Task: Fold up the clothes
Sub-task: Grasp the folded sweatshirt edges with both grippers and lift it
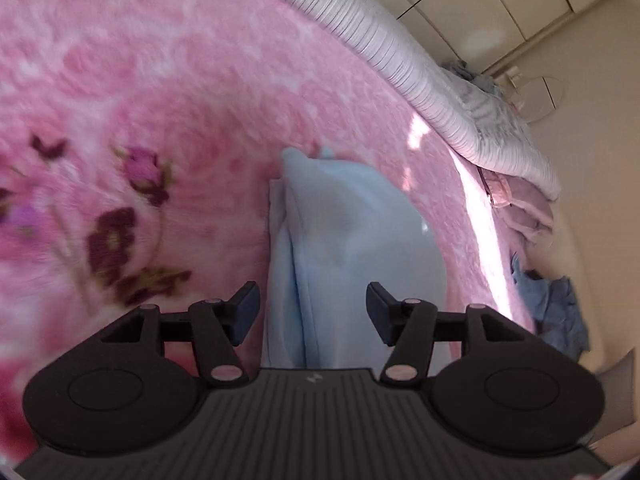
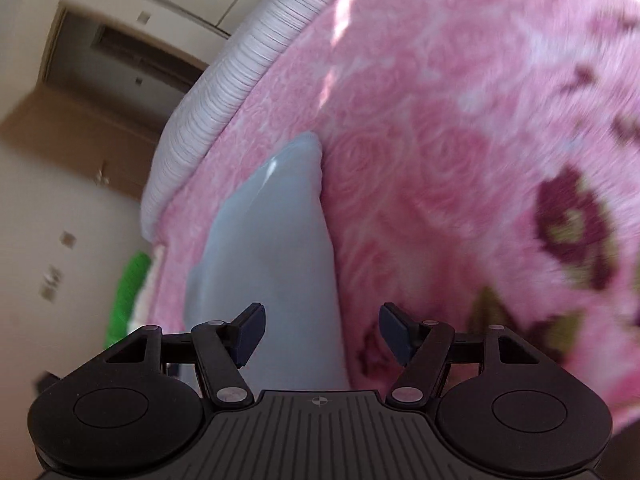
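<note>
Two open, empty grippers, left gripper and right gripper, hover over a soft, light blue garment lying at twelve o'clock on the pink blanket, seemingly already folded, limp enough to sag unless pinched at its layered edge.

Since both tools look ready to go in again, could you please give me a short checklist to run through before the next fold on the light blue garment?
1. Left tool open: ok.
2. Right tool open: ok.
3. Both tools free of fabric: ok.
4. Light blue garment lying on the pink blanket: ok.
5. Garment already doubled over, layered edge showing: ok.
6. Near hem of the garment: cannot tell, hidden beneath the tool bodies.
</note>
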The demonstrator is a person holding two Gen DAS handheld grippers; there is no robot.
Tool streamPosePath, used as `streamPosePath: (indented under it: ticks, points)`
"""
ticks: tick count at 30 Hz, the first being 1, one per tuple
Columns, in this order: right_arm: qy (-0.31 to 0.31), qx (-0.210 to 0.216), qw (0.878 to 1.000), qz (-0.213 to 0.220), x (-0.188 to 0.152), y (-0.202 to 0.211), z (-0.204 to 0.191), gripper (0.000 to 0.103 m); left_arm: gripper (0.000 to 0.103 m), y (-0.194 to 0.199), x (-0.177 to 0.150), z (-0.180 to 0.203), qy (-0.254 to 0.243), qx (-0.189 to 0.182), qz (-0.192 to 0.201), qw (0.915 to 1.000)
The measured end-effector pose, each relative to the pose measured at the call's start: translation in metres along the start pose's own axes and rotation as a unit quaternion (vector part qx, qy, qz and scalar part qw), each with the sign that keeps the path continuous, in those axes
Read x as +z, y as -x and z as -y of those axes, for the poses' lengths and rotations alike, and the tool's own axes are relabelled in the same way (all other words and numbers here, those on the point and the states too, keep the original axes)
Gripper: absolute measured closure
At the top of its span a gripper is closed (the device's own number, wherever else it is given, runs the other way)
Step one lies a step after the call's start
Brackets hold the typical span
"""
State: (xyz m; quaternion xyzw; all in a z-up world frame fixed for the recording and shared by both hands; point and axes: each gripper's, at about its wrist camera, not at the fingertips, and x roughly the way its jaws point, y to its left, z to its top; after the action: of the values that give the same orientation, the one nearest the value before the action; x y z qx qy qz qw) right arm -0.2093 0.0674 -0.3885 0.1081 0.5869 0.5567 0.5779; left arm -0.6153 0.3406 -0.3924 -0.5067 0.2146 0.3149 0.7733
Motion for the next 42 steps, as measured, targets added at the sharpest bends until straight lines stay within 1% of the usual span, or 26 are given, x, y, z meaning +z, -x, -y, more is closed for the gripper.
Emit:
streamPosePath:
  ticks: [2,4,5,7,9,13,19,20,21,22,23,24,25,26,28,29,33,34,36,39,42]
  points:
    - [-0.021,0.008,1.000,-0.008,0.008,-0.013,0.004,0.036,0.049,-0.014,0.005,-0.007,0.013,-0.001,-0.011,0.9999]
    - [-0.026,0.012,1.000,-0.012,0.016,-0.022,0.006,0.036,0.049,-0.026,0.010,-0.014,0.023,-0.003,-0.019,0.9996]
    - [-0.025,0.017,0.999,-0.014,0.020,-0.026,0.006,0.036,0.050,-0.030,0.012,-0.018,0.026,-0.011,-0.021,0.9994]
    - [-0.026,0.021,0.999,-0.020,0.026,-0.034,0.005,0.036,0.052,-0.037,0.014,-0.023,0.038,-0.039,-0.028,0.9981]
    - [-0.022,0.028,0.999,-0.028,0.033,-0.041,0.005,0.036,0.057,-0.045,0.015,-0.026,0.049,-0.065,-0.037,0.9961]
    - [-0.019,0.042,0.998,-0.047,0.044,-0.059,0.003,0.037,0.060,-0.063,0.018,-0.022,0.032,-0.082,-0.052,0.9948]
    - [0.006,0.065,0.996,-0.065,0.049,-0.083,-0.001,0.037,0.068,-0.078,0.020,-0.023,0.035,-0.106,-0.065,0.9917]
    - [0.012,0.068,0.995,-0.067,0.050,-0.086,-0.002,0.041,0.069,-0.080,0.020,-0.023,0.036,-0.109,-0.068,0.9911]
    - [0.019,0.070,0.995,-0.070,0.050,-0.090,-0.003,0.044,0.073,-0.083,0.021,-0.023,0.039,-0.111,-0.070,0.9906]
    - [0.025,0.072,0.994,-0.072,0.051,-0.095,-0.004,0.050,0.075,-0.087,0.021,-0.022,0.040,-0.112,-0.073,0.9902]
    - [0.024,0.075,0.994,-0.074,0.051,-0.098,-0.003,0.057,0.078,-0.089,0.022,-0.020,0.039,-0.112,-0.075,0.9902]
    - [0.024,0.078,0.994,-0.077,0.051,-0.101,-0.003,0.061,0.081,-0.090,0.022,-0.019,0.038,-0.110,-0.074,0.9904]
    - [0.021,0.084,0.993,-0.080,0.052,-0.103,0.000,0.069,0.082,-0.090,0.021,-0.018,0.036,-0.109,-0.073,0.9907]
    - [0.015,0.090,0.992,-0.082,0.052,-0.103,0.004,0.075,0.084,-0.091,0.021,-0.017,0.035,-0.108,-0.073,0.9909]
    - [0.006,0.101,0.992,-0.082,0.051,-0.103,0.010,0.079,0.087,-0.089,0.023,-0.016,0.041,-0.107,-0.076,0.9905]
    - [0.002,0.098,0.992,-0.081,0.050,-0.101,0.010,0.080,0.088,-0.088,0.025,-0.016,0.046,-0.106,-0.079,0.9901]
    - [-0.014,0.051,0.995,-0.090,0.055,-0.098,-0.010,0.082,0.090,-0.082,0.031,-0.015,0.065,-0.105,-0.089,0.9884]
    - [-0.013,0.038,0.995,-0.093,0.057,-0.095,-0.019,0.083,0.090,-0.078,0.034,-0.015,0.069,-0.105,-0.090,0.9880]
    - [-0.013,0.026,0.995,-0.099,0.063,-0.091,-0.040,0.084,0.090,-0.066,0.044,-0.012,0.076,-0.104,-0.091,0.9875]
    - [-0.009,0.026,0.994,-0.110,0.070,-0.089,-0.076,0.084,0.090,-0.038,0.064,-0.014,0.090,-0.106,-0.090,0.9862]
    - [-0.003,0.030,0.992,-0.123,0.074,-0.094,-0.116,0.084,0.090,-0.002,0.088,-0.022,0.098,-0.101,-0.085,0.9864]
